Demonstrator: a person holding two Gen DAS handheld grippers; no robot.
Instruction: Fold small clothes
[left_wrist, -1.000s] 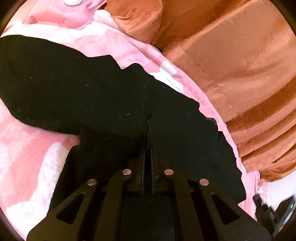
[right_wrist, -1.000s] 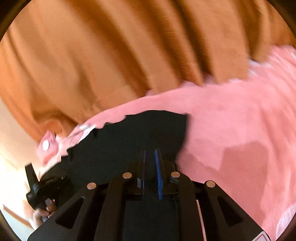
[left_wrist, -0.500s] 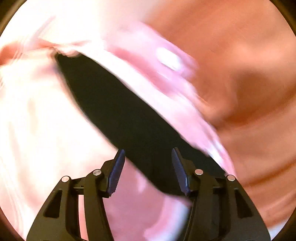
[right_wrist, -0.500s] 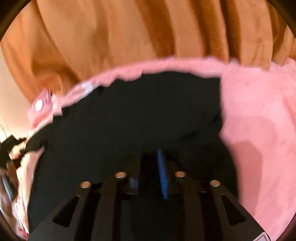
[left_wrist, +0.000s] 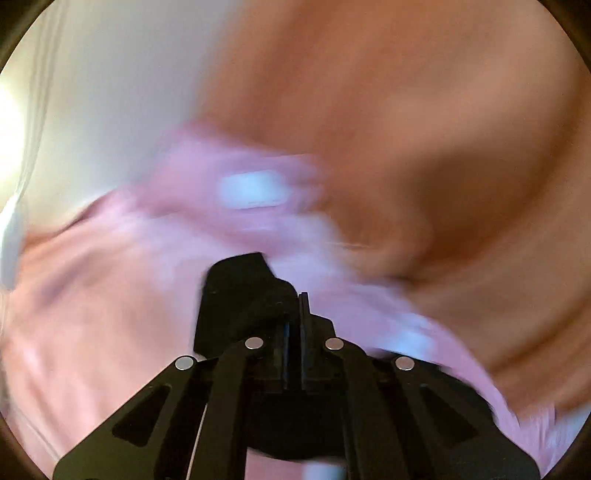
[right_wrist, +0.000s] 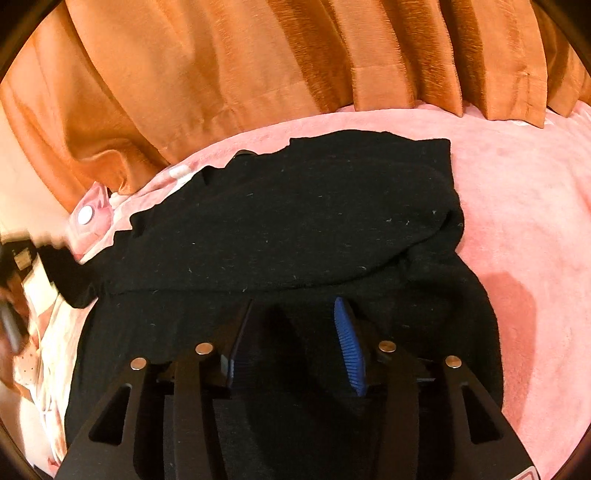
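Observation:
A black garment lies on the pink blanket, with an upper layer folded over a lower one. My right gripper is open just above the garment's near part, its blue pads apart and empty. In the blurred left wrist view my left gripper is shut on a sleeve end of the black garment, held up above the pink blanket. The left gripper and hand show blurred at the left edge of the right wrist view.
An orange curtain hangs along the far side of the bed. A pink pillow with a white button lies at the left. A pale wall shows in the left wrist view.
My left gripper opened, swung away to the sleeve and shut on it, lifting it. My right gripper laid the fold down and opened, letting go of the cloth.

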